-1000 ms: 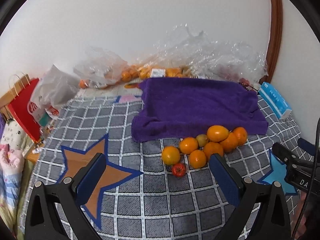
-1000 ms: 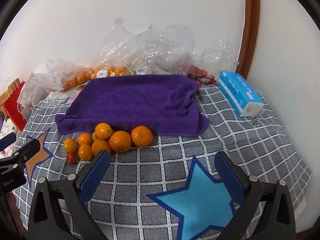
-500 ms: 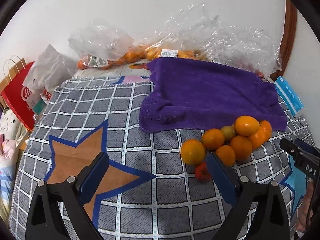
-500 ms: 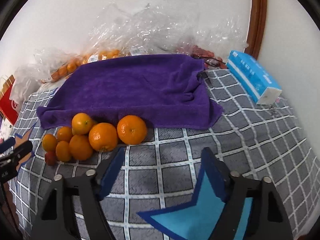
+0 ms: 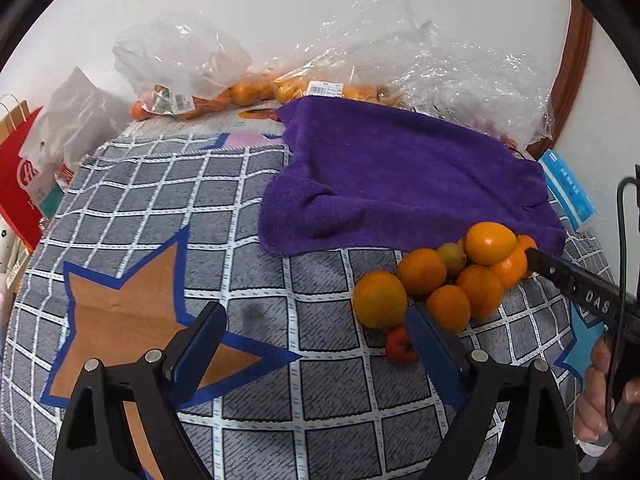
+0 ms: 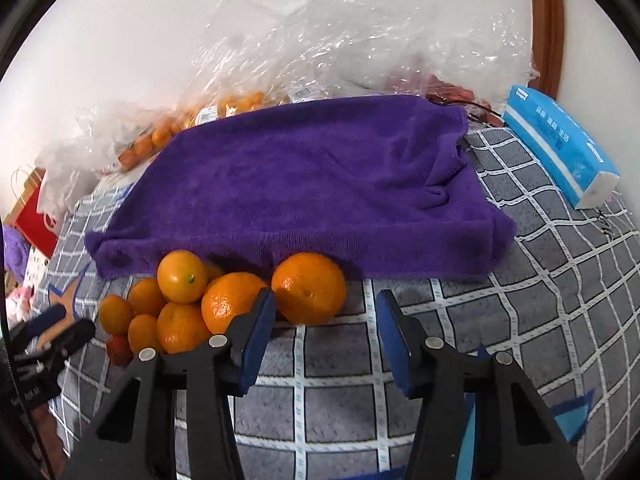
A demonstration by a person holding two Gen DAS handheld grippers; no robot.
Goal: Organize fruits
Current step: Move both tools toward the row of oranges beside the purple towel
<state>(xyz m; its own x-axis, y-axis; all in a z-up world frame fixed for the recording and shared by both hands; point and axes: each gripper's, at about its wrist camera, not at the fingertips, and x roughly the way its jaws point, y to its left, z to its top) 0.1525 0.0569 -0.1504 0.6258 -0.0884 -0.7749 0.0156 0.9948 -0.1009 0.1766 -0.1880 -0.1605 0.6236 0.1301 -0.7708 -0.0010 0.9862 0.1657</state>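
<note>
While my right tongs (image 6: 326, 320) narrow on nothing, the rightmost orange (image 6: 309, 288) of the pile against the purple towel (image 6: 312, 188) sits just ahead-left of their gap, apparently nearer than to my left tongs (image 5: 316, 334), spread but closing, empty.

I see a woven cloth mat (image 6: 520, 320) under everything, flat and matt. The purple towel (image 6: 320, 184) on it is thick, fuzzy terry, also matt. The oranges (image 6: 309, 288) have glossy, finely pitted peel that catches the light. Behind them, clear plastic bags (image 6: 320, 40) are thin, crinkled and shiny. The blue tissue pack (image 6: 560, 148) has a smooth, slightly glossy plastic wrap. Both grippers are matt black plastic with smooth blue pads (image 5: 432, 344) and bright metal pins (image 6: 218, 341). The red bag (image 5: 16, 192) looks like paper.
</note>
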